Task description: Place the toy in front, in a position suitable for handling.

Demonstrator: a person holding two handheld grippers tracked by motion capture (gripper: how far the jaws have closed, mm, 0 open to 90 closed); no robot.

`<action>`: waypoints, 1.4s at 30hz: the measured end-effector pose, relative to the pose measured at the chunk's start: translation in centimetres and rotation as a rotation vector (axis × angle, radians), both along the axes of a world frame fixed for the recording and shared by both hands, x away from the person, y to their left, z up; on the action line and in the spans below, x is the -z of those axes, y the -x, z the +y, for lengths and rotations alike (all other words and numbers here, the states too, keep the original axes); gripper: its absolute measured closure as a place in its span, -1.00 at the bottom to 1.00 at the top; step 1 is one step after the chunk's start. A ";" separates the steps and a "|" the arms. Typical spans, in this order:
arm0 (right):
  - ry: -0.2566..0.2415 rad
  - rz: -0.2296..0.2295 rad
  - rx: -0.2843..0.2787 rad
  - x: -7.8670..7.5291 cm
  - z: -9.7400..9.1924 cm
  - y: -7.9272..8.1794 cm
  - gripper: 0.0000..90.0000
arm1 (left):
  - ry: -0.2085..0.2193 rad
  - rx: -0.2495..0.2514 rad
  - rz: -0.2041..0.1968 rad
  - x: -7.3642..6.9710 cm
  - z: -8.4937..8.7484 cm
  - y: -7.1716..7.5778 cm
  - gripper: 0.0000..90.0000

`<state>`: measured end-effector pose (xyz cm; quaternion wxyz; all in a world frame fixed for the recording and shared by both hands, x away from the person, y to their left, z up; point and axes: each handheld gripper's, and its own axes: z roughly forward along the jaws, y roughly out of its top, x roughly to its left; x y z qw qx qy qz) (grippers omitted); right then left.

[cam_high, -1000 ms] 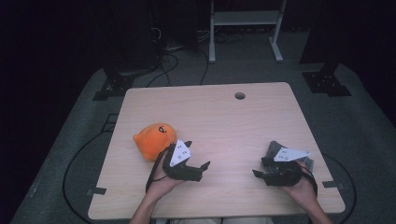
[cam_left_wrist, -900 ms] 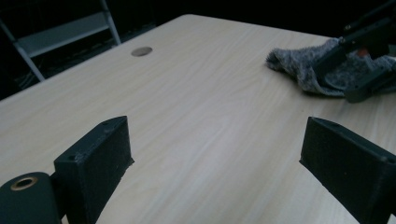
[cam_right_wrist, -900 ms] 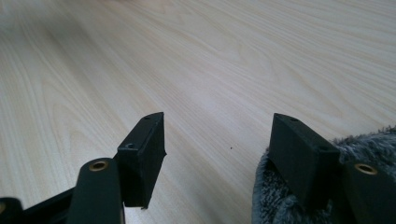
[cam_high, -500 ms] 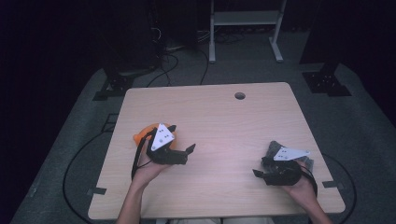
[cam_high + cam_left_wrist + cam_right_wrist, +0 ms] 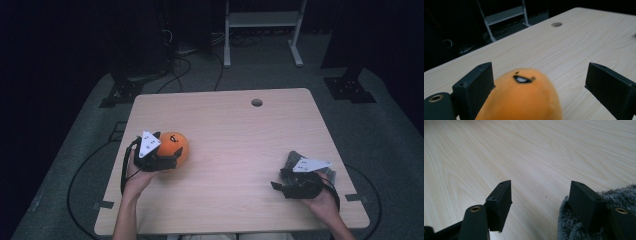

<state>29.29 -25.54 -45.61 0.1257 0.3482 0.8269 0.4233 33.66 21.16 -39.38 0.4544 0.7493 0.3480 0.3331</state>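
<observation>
An orange plush toy (image 5: 176, 144) with a small face lies on the left part of the wooden table (image 5: 235, 125). My left gripper (image 5: 167, 156) comes at it from the left. In the left gripper view the plush toy (image 5: 524, 100) sits between the open jaws of my left gripper (image 5: 541, 72); the left jaw is close against it and the right jaw stands well apart. My right gripper (image 5: 277, 179) rests near the table's front right, open, with bare wood between the jaws of the right gripper (image 5: 541, 186). A grey fuzzy cloth (image 5: 576, 225) lies under its right jaw.
The grey fuzzy cloth (image 5: 292, 159) lies at the front right beside the right hand. A round cable hole (image 5: 256, 102) is near the table's far edge. A white metal stand (image 5: 262, 20) and cables (image 5: 185, 55) are on the floor behind the table.
My left gripper has swung from the right of the orange plush, over it, to its left side and now has the toy between its open jaws. The right gripper has stayed put.
</observation>
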 end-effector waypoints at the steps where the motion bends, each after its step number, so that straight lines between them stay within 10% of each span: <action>1: -0.002 0.001 0.000 0.0 0.0 0.0 -0.25 | -0.007 -0.004 0.002 0.2 0.4 -0.1 -0.83; 24: -0.004 0.003 -0.008 0.0 0.0 0.1 -0.24 | -0.003 -0.083 0.123 4.3 1.9 -1.7 -0.74; 42: -0.003 -0.007 -0.005 -0.1 0.0 0.3 -0.20 | -0.161 -0.081 0.075 4.9 0.3 -1.4 -0.63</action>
